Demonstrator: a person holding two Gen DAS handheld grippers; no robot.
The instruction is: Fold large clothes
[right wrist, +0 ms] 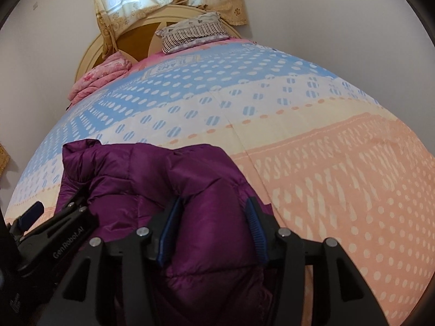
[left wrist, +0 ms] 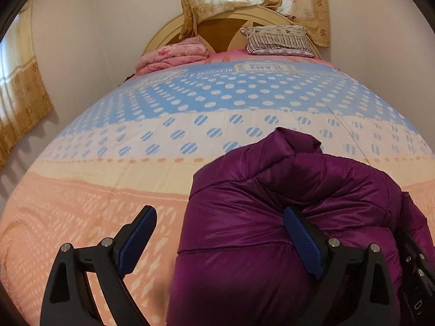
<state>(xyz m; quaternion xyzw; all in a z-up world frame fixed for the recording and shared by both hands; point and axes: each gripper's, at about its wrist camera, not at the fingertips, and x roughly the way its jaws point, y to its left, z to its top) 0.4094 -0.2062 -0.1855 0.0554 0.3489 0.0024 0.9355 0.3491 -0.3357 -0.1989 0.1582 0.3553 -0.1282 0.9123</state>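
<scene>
Purple jacket (right wrist: 206,190) bunched between right jaws; left jaws spread wide, one pad touching it.

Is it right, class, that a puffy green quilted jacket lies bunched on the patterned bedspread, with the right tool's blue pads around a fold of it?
Not quite. The puffy quilted jacket is purple, not green, as the right wrist view shows. The rest stands: it lies bunched on the patterned bedspread, and the right tool has its blue pads around a fold of it.

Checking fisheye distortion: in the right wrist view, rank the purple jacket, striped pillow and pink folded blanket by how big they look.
1. Purple jacket, though it is nearest the camera.
2. and 3. Striped pillow and pink blanket: look alike, unranked.
</scene>
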